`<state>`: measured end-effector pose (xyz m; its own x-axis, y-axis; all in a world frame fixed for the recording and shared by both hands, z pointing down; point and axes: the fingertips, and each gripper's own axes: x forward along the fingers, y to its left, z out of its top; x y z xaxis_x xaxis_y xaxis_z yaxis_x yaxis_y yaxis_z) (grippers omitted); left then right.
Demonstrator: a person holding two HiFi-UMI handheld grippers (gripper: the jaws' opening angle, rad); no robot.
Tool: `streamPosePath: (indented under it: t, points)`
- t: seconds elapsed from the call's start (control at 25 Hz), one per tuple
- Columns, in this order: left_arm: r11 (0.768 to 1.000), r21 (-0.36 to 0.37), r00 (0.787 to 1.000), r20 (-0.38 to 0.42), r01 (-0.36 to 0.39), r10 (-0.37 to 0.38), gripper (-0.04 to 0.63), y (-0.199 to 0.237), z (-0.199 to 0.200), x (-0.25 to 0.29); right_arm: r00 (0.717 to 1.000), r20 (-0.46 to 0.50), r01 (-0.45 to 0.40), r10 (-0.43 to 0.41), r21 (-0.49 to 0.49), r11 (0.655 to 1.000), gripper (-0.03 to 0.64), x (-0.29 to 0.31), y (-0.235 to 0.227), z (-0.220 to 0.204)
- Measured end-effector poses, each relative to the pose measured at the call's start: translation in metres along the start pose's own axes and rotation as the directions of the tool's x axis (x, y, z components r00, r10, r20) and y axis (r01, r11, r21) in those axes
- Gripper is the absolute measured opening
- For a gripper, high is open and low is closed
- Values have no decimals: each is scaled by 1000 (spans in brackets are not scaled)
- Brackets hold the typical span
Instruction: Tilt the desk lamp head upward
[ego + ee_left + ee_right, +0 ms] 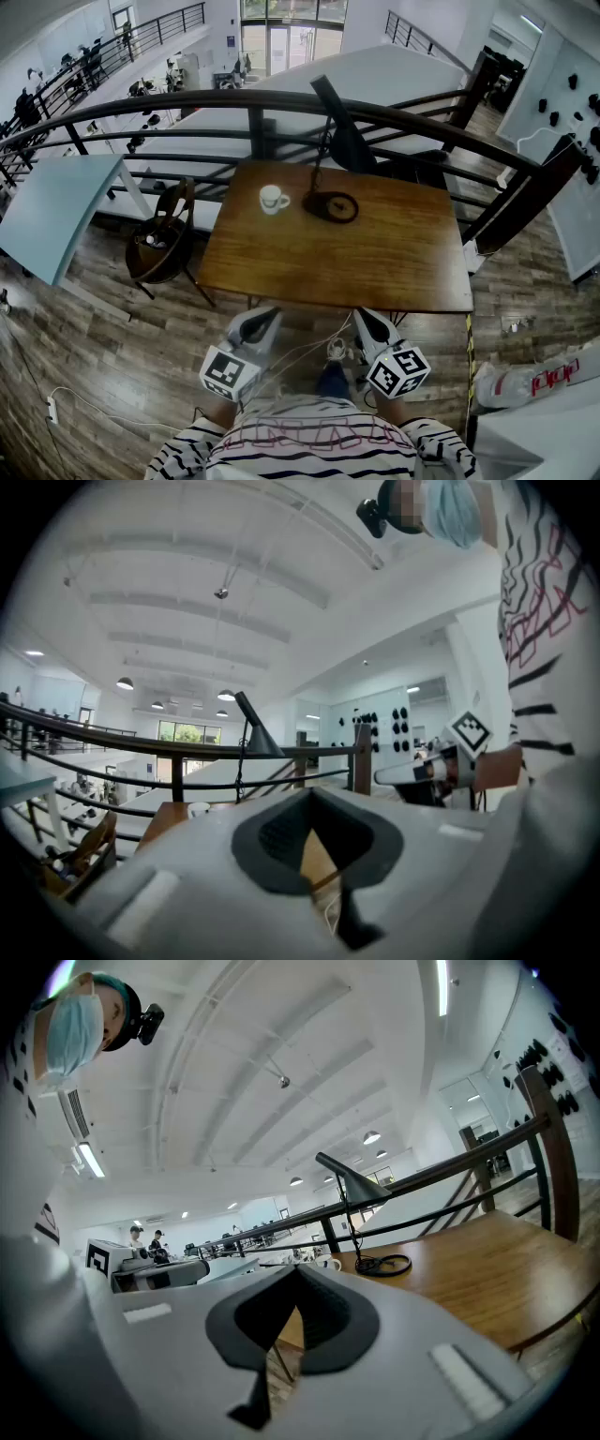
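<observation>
Pale grey left gripper (270, 314) and right gripper (364, 317), black-and-white marker cubes (230, 372), dark pads (277, 841), striped sleeves (183, 457), shirt (319, 441) print seemingly pink

**Wood, Matt Black, Pale Plastic**

The surface (375, 262) is brown wood, smooth, with a low sheen and visible grain. The desk lamp (349, 142) looks matt black. The cup (273, 199) is white and glossy. The left tongs (266, 316) and right tongs (362, 318) show pale matt plastic shells around dark matt pads. The floor (84, 328) is planked wood.
</observation>
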<state>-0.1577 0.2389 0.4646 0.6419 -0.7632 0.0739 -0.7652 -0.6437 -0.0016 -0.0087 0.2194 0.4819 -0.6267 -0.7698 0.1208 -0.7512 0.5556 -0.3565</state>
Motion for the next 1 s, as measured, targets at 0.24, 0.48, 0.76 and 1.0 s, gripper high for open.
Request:
streamPosePath:
  t: [0.24,0.48,0.76,1.0]
  points:
    - [1000,-3,1000,-7,10,-10,3,3,-2,6,1000,-4,3,-3,3,1000,0,7,-3,-1]
    - [1000,6,999,12,-30,30,3,13,1,15,997,73,-17,14,40,999,0,9,-11,9]
    - [998,-27,998,26,-63,63,30,32,-4,54,998,60,9,-11,34,999,35,27,-48,23]
    - [999,-18,999,2,-49,49,87,44,0,117,999,45,-4,3,38,999,139,60,-97,49]
